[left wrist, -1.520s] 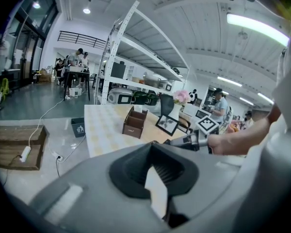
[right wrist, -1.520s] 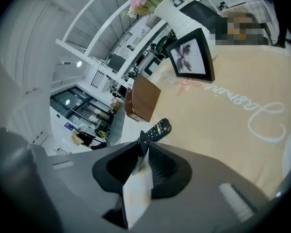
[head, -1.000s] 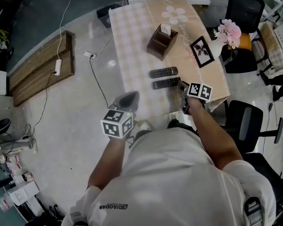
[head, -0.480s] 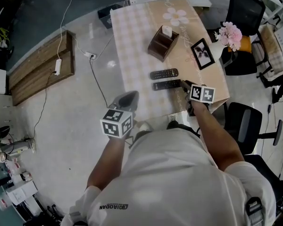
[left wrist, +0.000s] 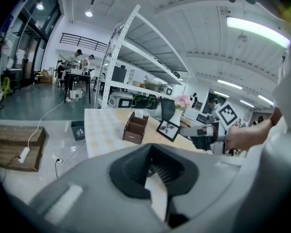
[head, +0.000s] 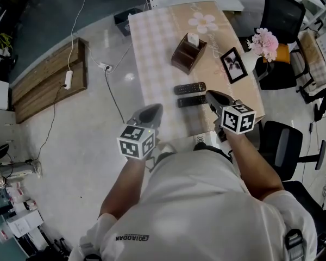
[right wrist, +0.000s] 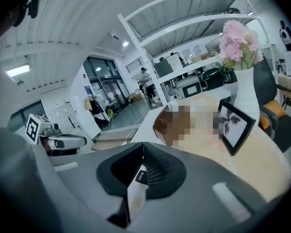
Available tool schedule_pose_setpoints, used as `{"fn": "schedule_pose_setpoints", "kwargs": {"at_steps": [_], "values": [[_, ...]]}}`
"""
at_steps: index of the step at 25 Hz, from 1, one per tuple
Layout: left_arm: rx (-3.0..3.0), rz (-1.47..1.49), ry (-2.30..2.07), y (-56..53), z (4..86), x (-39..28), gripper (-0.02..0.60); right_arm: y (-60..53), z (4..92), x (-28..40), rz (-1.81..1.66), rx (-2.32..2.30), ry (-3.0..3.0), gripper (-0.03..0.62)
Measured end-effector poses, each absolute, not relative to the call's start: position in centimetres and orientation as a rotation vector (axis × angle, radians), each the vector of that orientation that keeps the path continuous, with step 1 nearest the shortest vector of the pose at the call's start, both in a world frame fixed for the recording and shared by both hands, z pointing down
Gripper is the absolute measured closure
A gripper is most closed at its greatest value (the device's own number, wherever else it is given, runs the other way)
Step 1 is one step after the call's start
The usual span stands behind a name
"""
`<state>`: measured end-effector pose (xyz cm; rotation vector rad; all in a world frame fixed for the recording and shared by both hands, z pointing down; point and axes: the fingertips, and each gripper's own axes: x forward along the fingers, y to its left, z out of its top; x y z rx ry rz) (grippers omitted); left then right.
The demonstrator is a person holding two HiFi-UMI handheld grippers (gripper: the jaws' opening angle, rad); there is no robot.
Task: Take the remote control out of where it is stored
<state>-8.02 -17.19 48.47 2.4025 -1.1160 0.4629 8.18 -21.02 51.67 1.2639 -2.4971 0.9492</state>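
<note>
While both pairs of jaws are pressed together, nothing is held in either; the right gripper (head: 212,96), whose jaws have just been closing with nothing between them, is seen right of centre in the head view; the left gripper (head: 155,109), likewise closed and empty, is seen at lower centre, off the table's (head: 157,42) edge. The near remote (head: 192,100) and the far remote (head: 189,88) are laid side by side at centre frame, already outside the brown holder (head: 188,52) above them; the near remote lies just left of the right fingertips, seemingly untouched. A remote is judged light, stiff and smooth-cased, so slipping is to be feared; it is best taken across its narrow width near the middle.
</note>
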Motion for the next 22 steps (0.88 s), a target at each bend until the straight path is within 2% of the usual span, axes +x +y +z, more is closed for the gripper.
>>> {"fn": "schedule_pose_setpoints", "kwargs": {"at_steps": [12, 22], "values": [[2.47, 0.398, -1.11, -17.8, 45.9, -7.4, 0.577, -19.5, 49.6, 5.3, 0.648, 1.146, -2.472, 0.589], [2.488, 0.435, -1.092, -18.0, 46.0, -6.7, 0.577, -20.2, 50.0, 5.4, 0.624, 1.141, -2.457, 0.589]]}}
